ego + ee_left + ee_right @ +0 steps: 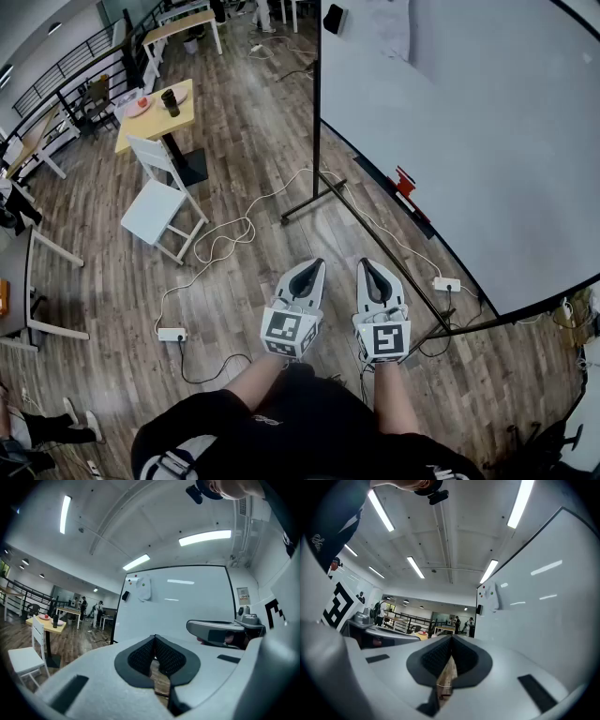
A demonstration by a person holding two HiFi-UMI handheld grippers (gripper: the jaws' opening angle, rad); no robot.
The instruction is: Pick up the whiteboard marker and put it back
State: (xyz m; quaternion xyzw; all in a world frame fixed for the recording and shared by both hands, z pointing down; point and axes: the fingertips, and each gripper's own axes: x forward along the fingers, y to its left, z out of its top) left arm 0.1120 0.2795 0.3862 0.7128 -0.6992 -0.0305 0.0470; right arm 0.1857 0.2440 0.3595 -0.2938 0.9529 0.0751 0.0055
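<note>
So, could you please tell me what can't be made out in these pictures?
- Whiteboard marker: head view, red items on the ledge are too small to identify.
- Whiteboard: head view, right part cut off by the picture's edge.
- Dishes on the yellow table: head view, too small.

The right gripper (pixel 451 641) points level, its jaws closed tip to tip with nothing between them. The whiteboard (pixel 543 616) stands near on its right, the left gripper (pixel 386 635) on its left. Far off, people (pixel 457 622) stand under strip lights (pixel 415 567).
</note>
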